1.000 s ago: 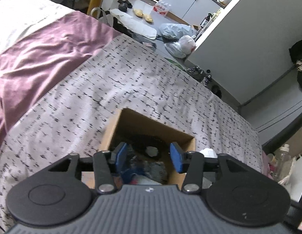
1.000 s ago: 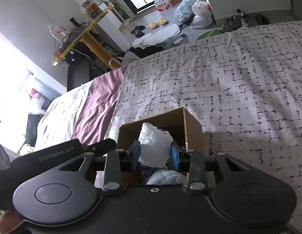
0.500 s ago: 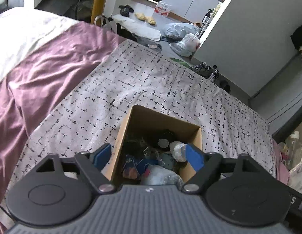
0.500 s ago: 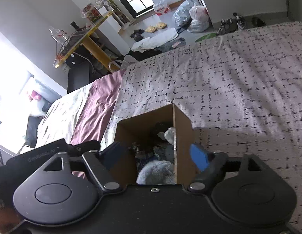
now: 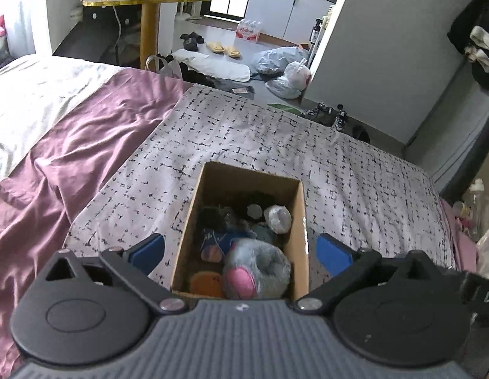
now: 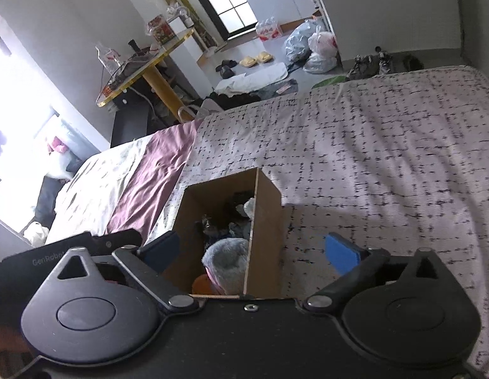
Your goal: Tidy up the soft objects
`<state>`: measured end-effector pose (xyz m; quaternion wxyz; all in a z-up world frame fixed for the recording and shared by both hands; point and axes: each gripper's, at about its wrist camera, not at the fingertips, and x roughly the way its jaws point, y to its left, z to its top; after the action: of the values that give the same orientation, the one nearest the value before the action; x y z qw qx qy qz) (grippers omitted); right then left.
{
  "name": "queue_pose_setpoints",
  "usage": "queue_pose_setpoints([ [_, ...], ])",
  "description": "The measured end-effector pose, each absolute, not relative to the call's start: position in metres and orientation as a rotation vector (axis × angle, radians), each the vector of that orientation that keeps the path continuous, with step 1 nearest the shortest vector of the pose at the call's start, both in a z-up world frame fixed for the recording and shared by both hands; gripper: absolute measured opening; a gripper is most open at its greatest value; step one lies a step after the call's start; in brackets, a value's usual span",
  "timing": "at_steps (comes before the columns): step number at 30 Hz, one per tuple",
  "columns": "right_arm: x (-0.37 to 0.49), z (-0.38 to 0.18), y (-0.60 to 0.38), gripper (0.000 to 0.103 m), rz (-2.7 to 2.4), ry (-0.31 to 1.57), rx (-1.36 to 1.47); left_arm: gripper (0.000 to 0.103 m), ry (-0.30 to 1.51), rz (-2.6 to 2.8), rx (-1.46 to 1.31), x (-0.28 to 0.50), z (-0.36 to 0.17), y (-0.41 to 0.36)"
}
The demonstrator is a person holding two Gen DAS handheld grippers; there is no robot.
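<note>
Tongs, left (image 5: 241, 252) and right (image 6: 250, 251), just opened wide, empty; white wad (image 5: 277, 219) now in box (image 5: 303, 221)

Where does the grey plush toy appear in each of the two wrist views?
Left wrist: grey plush low centre, at the near end of the box.
Right wrist: grey plush low centre-left, behind the box's right wall.
Shared landmark: yellow slippers on the floor.
</note>
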<state>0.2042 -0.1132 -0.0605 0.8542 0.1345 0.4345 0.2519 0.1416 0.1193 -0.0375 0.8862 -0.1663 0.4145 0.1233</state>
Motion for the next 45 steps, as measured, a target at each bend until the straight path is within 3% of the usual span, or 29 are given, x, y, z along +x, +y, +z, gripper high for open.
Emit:
queue_pose_setpoints([
  [45, 0.035, 0.028, -0.175, 0.103, 0.434, 0.708, 0.069, 0.103, 0.697, 0.222, -0.133, -0.026, 0.038, 0.067],
])
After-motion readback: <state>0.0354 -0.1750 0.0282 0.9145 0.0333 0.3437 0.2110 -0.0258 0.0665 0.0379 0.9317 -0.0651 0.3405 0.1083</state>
